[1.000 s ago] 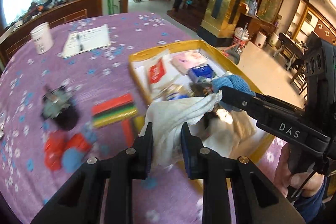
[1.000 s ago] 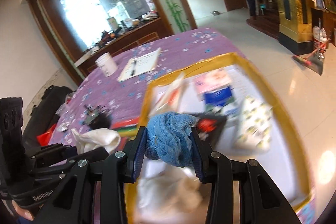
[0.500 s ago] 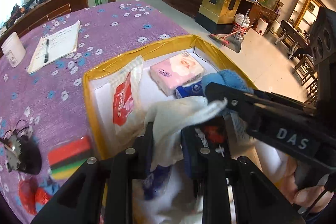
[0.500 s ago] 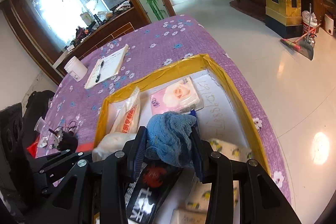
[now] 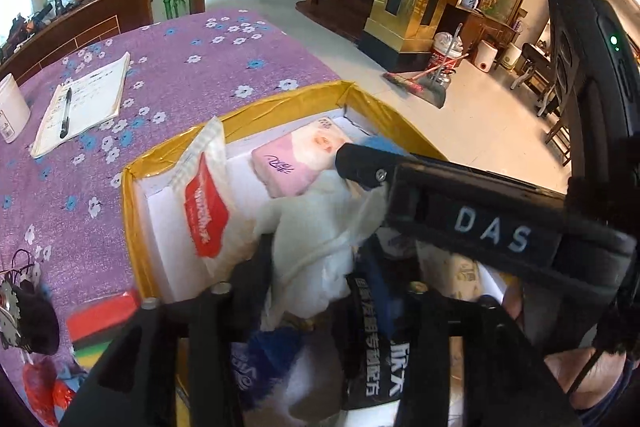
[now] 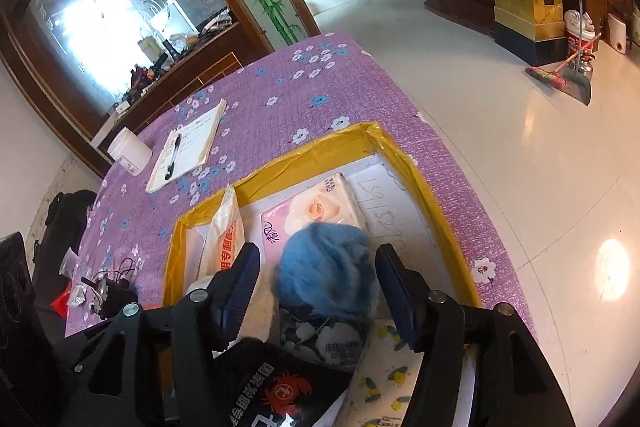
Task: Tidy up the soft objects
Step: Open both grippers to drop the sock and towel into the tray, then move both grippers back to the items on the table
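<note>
Two tongs are over the yellow-edged box that stands on the table with the purple flowered cloth. We see the right tongs with the jaws wide apart, and the blue fuzzy cloth lies between them without touching either finger; it rests inside the box, on the pink tissue pack and on a small printed packet. We see the left tongs closed on the white cloth, which hangs above the middle of the box. In the left view the right tongs cross in front, above the box, just beside the white cloth.

Inside the box, at its left wall, stands a white bag with a red label. A black packet with a red crab sign lies at the near end of the box, and a pack with lemon print beside it. Outside the box, on the far left part of the table, we see a notepad with a pen and a white jar.
</note>
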